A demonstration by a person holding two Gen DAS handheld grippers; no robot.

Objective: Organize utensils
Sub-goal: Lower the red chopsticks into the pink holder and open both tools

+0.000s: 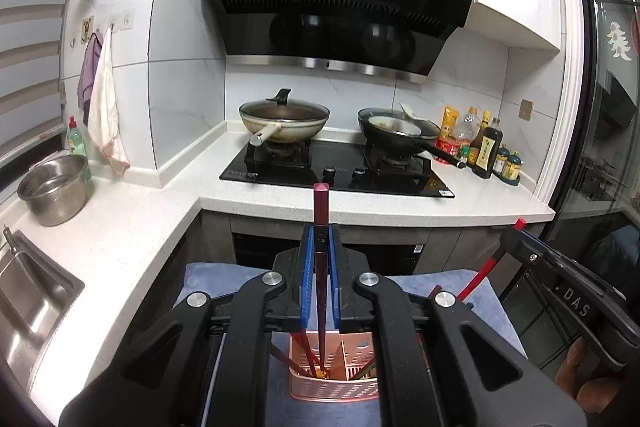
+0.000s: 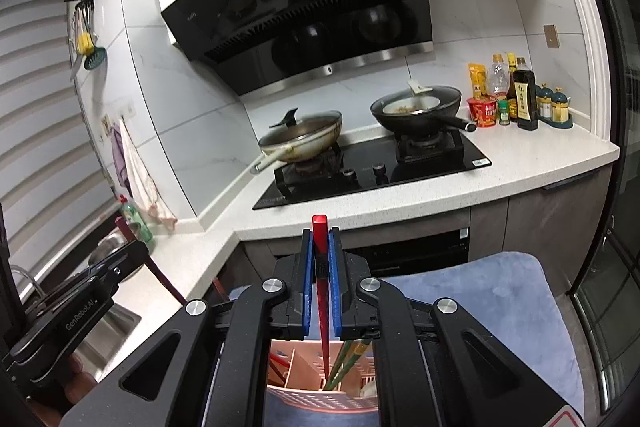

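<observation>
Left wrist view: a dark maroon chopstick [image 1: 321,227] is clamped upright by the left tool [image 1: 320,239] above a pink perforated plastic utensil holder [image 1: 334,387]; a bright red chopstick [image 2: 320,247] is likewise pinched by the right tool [image 2: 320,247].

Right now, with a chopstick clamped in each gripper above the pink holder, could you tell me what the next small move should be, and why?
Probably lower both a little further, then open. The left gripper holds the dark red chopstick upright, its tip already inside the pink utensil holder. The right gripper holds the bright red chopstick likewise, tip just inside a compartment beside the green chopsticks. Releasing higher might let them tip out.
</observation>
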